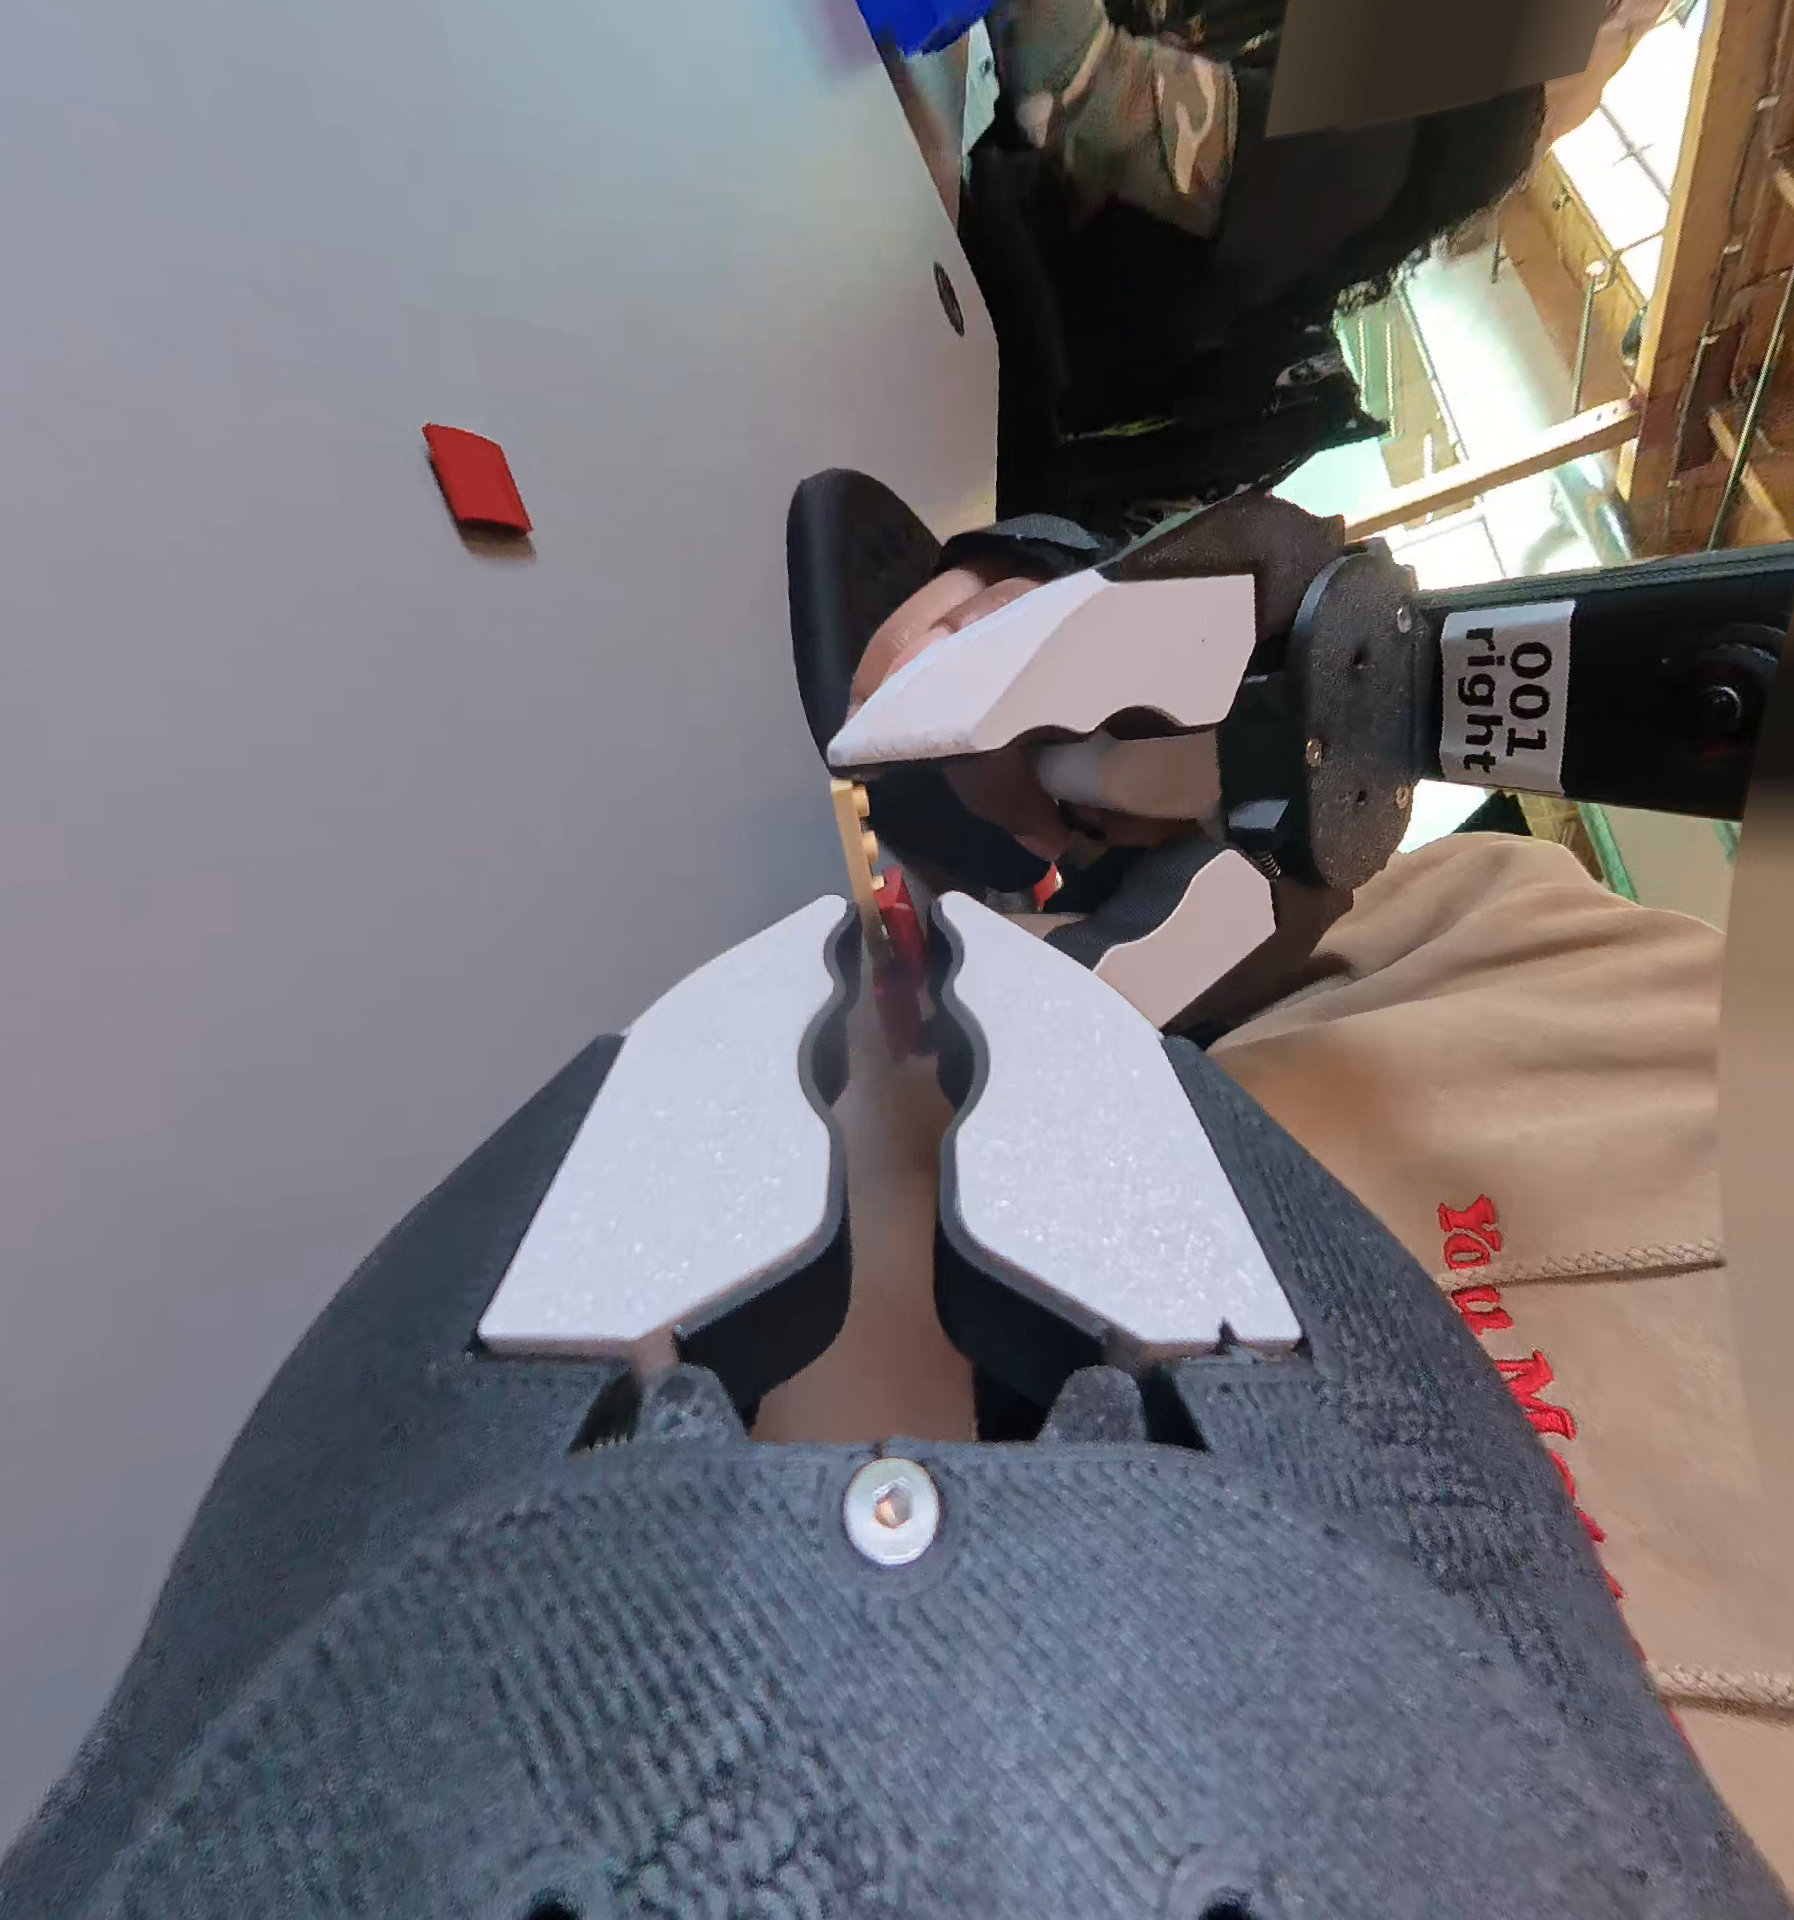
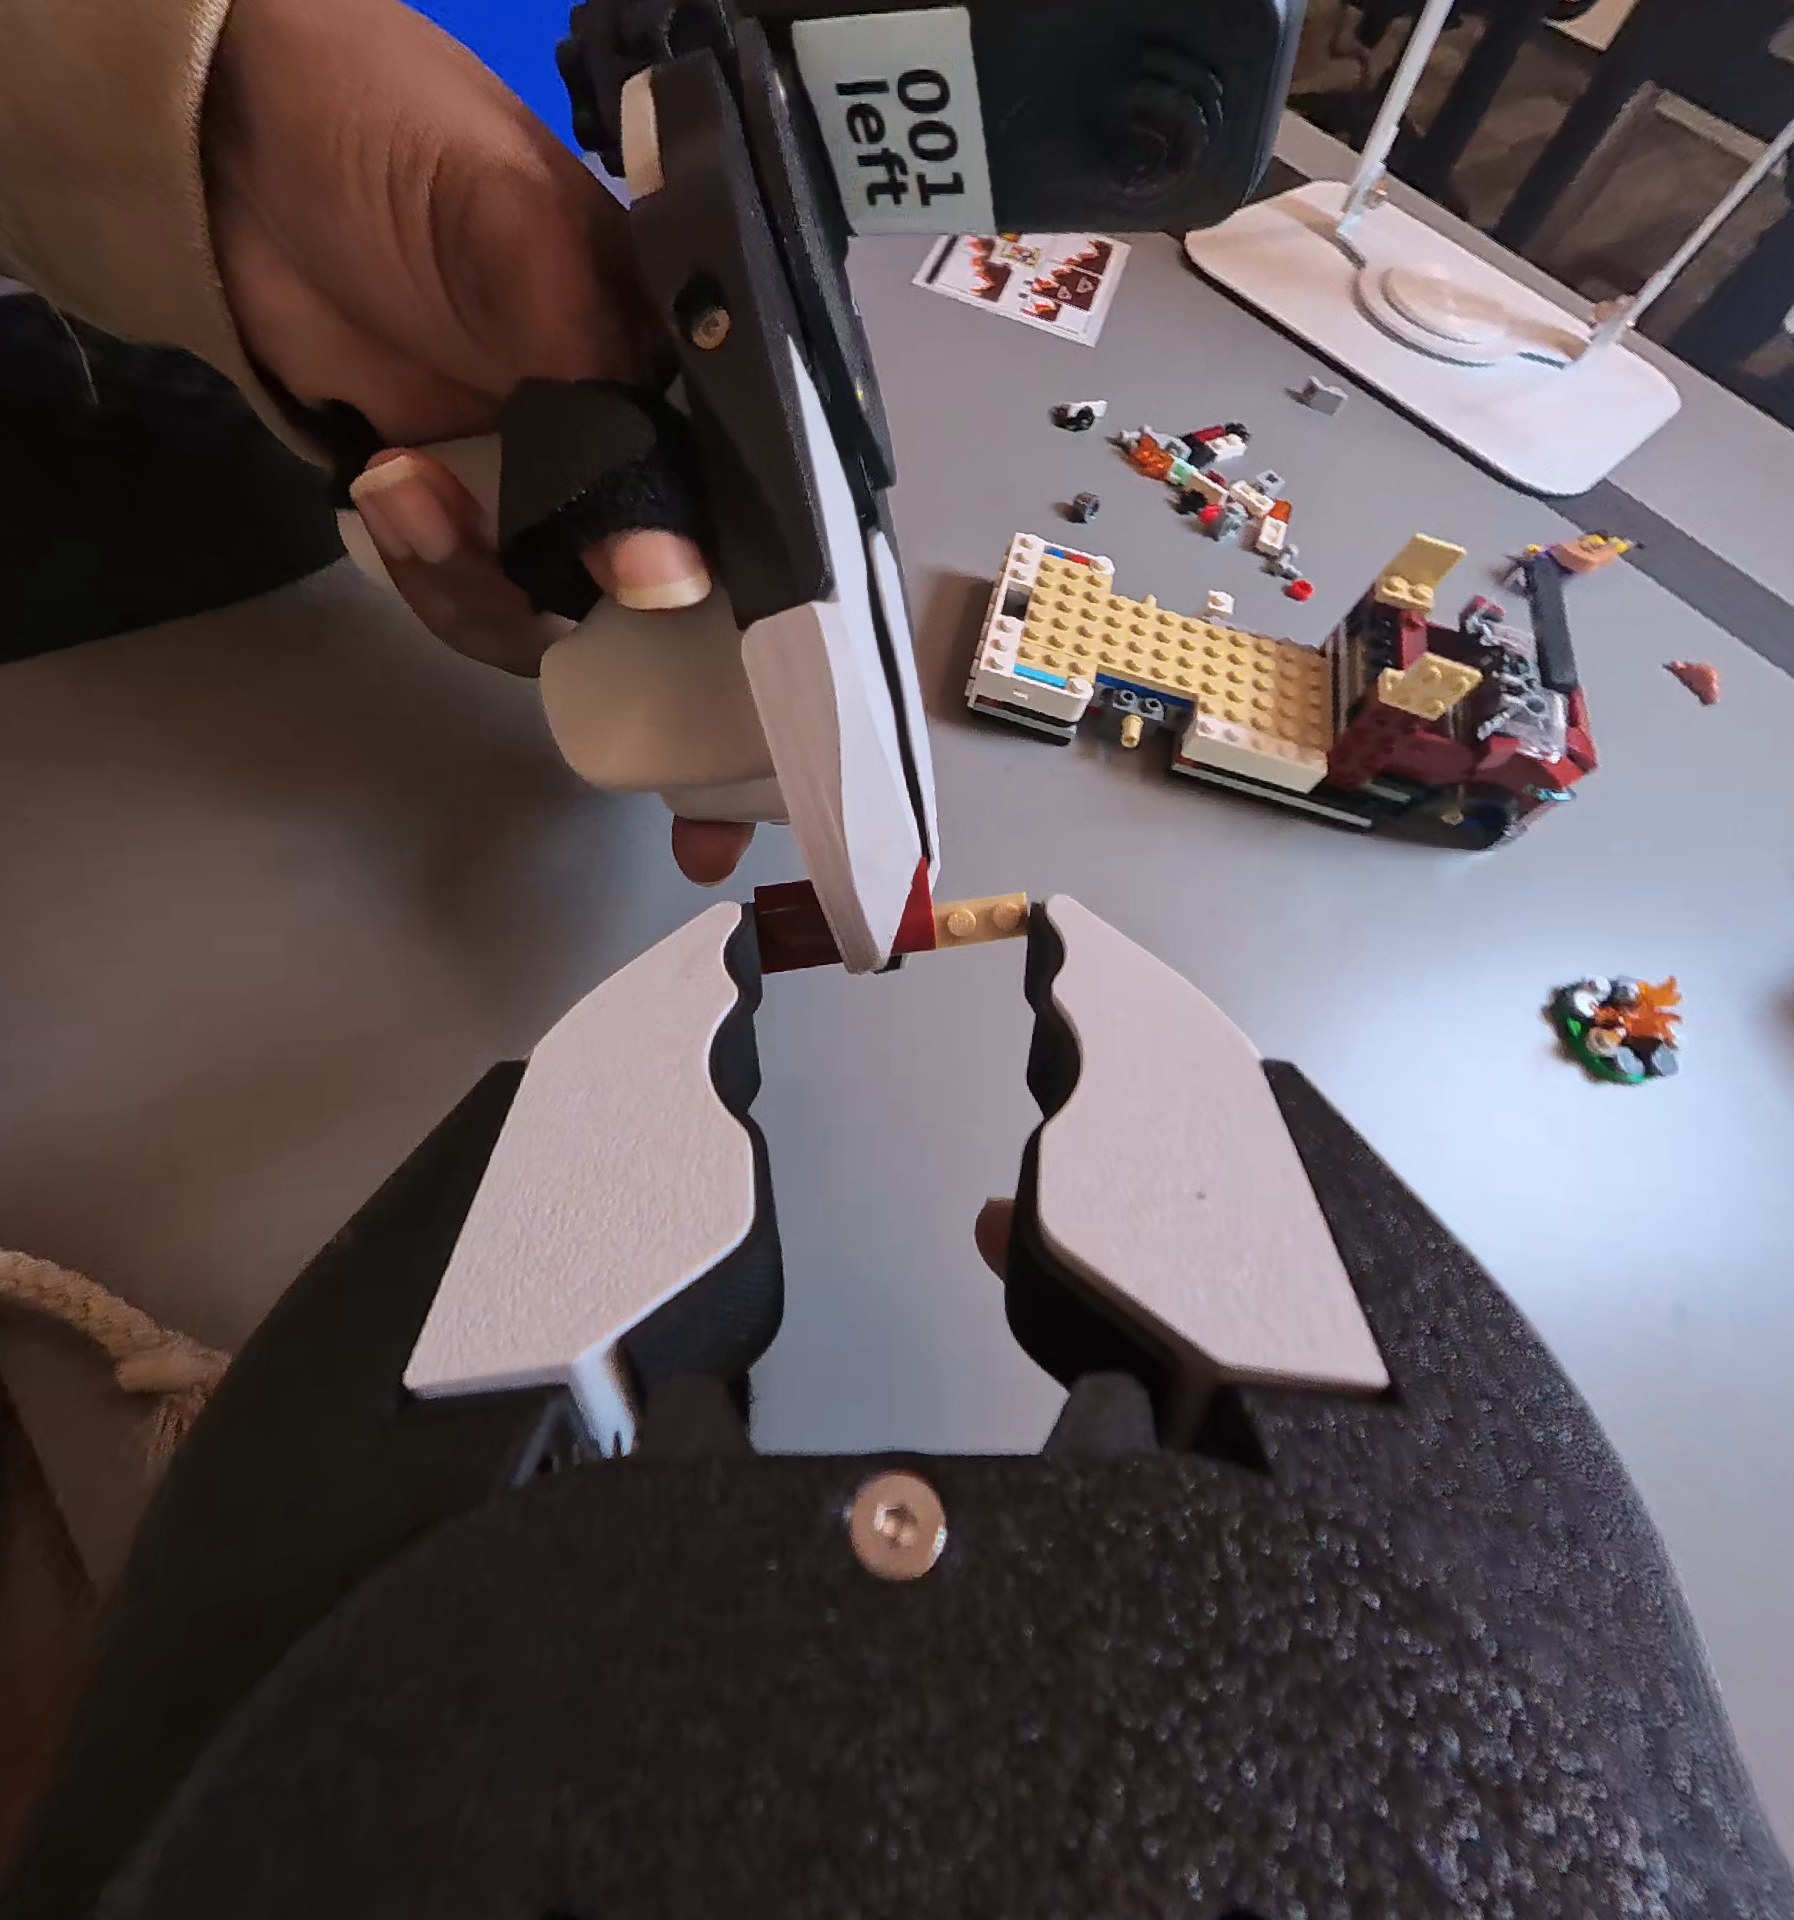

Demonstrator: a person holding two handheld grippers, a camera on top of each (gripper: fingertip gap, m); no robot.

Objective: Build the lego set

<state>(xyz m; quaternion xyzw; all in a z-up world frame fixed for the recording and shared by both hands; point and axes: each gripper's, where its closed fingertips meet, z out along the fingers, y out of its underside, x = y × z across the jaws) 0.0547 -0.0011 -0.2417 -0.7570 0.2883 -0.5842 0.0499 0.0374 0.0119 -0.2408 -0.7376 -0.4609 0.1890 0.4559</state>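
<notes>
A small brick assembly, a tan studded plate (image 2: 981,920) joined to dark red bricks (image 2: 789,925), is held above the grey table (image 2: 1236,987). My left gripper (image 1: 893,914) is shut on its middle, with the tan plate (image 1: 853,842) and a red brick (image 1: 898,935) between its pads. It comes down from above in the right wrist view (image 2: 882,935). My right gripper (image 2: 893,920) spans the assembly's length, one pad on the dark red end and the other on the tan end. In the left wrist view, the right gripper (image 1: 966,857) has its upper fingertip on the tan plate's end.
A loose red piece (image 1: 477,478) lies on the table. A partly built tan and dark red brick model (image 2: 1236,675) stands beyond, with several loose pieces (image 2: 1205,488), an instruction sheet (image 2: 1023,281), a white stand base (image 2: 1444,343) and a small green-orange build (image 2: 1615,1023). The tips of both grippers are at nearly the same place. The small green-orange build (image 2: 1615,1023) is about 20 cm from both grippers' fingertips.
</notes>
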